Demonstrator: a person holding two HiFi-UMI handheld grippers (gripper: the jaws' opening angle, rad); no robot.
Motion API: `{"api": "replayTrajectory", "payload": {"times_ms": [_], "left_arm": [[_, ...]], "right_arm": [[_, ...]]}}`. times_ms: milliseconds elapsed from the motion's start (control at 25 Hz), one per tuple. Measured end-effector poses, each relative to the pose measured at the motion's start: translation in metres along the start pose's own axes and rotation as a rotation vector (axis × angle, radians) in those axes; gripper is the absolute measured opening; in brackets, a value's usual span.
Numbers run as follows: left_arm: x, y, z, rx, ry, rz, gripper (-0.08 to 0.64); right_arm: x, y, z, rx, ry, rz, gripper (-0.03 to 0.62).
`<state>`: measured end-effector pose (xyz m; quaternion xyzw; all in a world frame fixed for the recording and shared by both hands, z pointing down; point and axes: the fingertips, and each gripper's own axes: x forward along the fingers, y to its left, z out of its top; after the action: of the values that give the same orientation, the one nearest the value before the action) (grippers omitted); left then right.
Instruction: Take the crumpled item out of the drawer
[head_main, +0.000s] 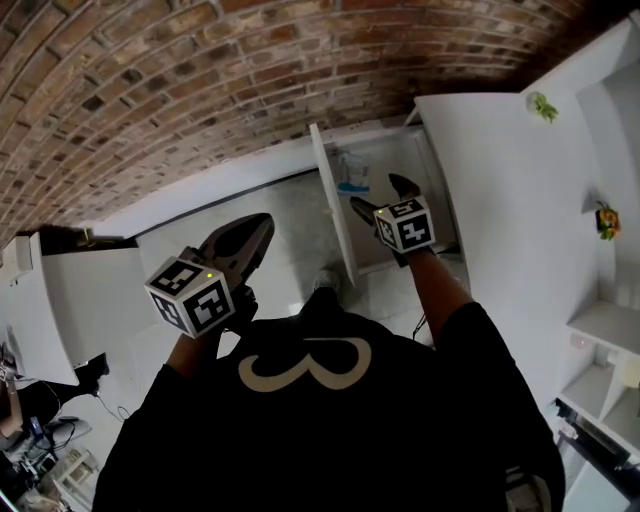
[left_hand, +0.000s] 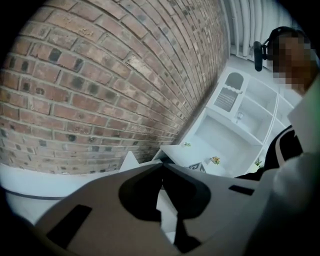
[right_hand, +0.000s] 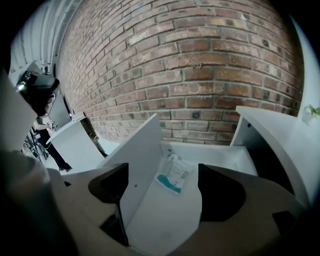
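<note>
The crumpled item (right_hand: 173, 175) is a white plastic packet with a teal band, lying on the floor of the open white drawer (right_hand: 227, 156). In the head view the packet (head_main: 352, 178) shows deep inside the drawer (head_main: 440, 215). My right gripper (head_main: 380, 196) hovers over the drawer, open, with nothing between its jaws. In the right gripper view the gripper (right_hand: 162, 171) frames the packet from a short distance without touching it. My left gripper (head_main: 262, 224) is held away to the left of the drawer, shut and empty, its tips meeting (left_hand: 161, 165).
The drawer's tall front panel (head_main: 335, 210) stands just left of my right gripper. A brick wall (head_main: 200, 90) runs behind. A white cabinet top (head_main: 500, 190) holds small plants (head_main: 543, 105). White shelves (left_hand: 235, 120) and a person with a headset (left_hand: 280, 45) appear in the left gripper view.
</note>
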<state>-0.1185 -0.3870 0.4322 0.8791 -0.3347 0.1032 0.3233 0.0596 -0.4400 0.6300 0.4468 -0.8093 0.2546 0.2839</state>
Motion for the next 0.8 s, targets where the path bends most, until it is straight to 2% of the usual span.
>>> {"api": "replayTrajectory", "payload": {"times_ms": [280,560,800], "left_arm": [[0.009,0.034,-0.007,-0.005,0.057,0.046,0.003],[0.013,0.041,-0.017,0.004,0.083,0.033,0.003],[0.018,0.054,-0.031,-0.009,0.12,0.055,0.003]], "right_arm": [[0.055,-0.012,-0.035,0.034,0.086,0.001,0.417],[0.094,-0.024,-0.064,0.02,0.178,-0.025,0.402],[0.115,-0.037,-0.076,0.001,0.219,-0.04,0.368]]}}
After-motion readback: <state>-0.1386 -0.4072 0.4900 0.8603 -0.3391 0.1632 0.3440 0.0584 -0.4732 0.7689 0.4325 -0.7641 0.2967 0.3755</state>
